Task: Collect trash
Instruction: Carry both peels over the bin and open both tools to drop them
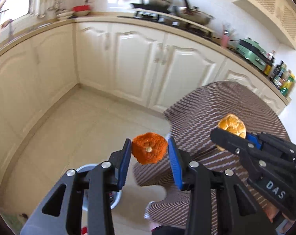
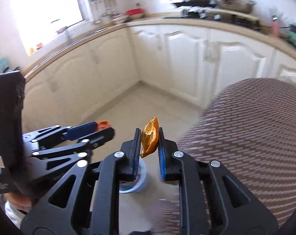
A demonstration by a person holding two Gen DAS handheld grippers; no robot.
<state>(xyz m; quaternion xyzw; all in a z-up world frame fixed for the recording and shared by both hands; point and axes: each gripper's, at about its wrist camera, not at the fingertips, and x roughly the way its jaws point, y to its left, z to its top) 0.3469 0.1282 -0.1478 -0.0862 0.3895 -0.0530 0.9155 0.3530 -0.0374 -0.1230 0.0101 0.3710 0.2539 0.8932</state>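
I have 2 peels pinched: left gripper (image 1: 149, 151) clamps the orange peel (image 1: 149, 150), right gripper (image 2: 149, 143) the yellow peel (image 2: 150, 137). Next: release over the bin (image 2: 141, 184) at 6 o'clock.

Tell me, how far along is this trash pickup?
Partway. Already done: both peels are picked up. In hand: the left tongs grip an orange peel, and the right tongs pinch a paler peel. Left: dropping them in. A bin sits on the floor below the tongs, and neither peel is released yet. Whether more trash lies elsewhere cannot be seen.
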